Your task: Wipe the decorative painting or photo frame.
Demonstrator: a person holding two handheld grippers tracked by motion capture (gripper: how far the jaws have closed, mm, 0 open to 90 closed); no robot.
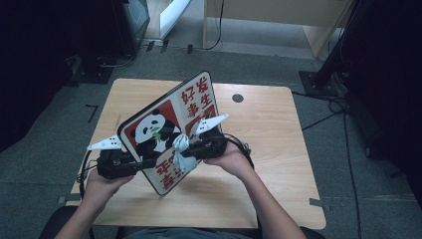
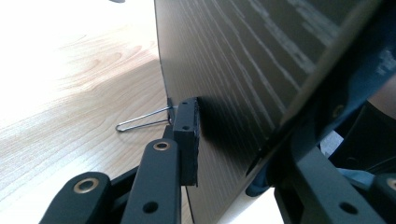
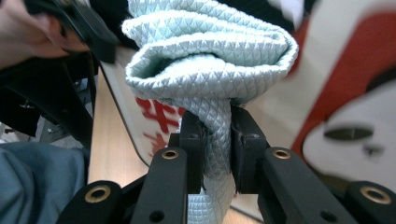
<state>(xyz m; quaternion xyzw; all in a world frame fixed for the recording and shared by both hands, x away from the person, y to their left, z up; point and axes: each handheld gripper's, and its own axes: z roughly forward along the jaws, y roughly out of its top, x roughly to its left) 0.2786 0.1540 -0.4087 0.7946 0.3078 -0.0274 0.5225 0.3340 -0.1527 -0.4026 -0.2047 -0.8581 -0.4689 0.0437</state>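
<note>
A person at a wooden table [image 1: 268, 129] holds a black gripper in each hand. The left gripper [image 1: 133, 164] is clamped on the near left edge of a panda board [image 1: 169, 130], holding it up on edge, tilted, its lower corner near the table's near side. The left gripper view shows the jaws pinching the board's dark back [image 2: 243, 84], with a wire clip [image 2: 142, 121] at its edge. The right gripper [image 1: 191, 150] is closed tight on a bunched pale green cloth [image 1: 181, 153], which sits against the board's printed face, right of the panda.
</note>
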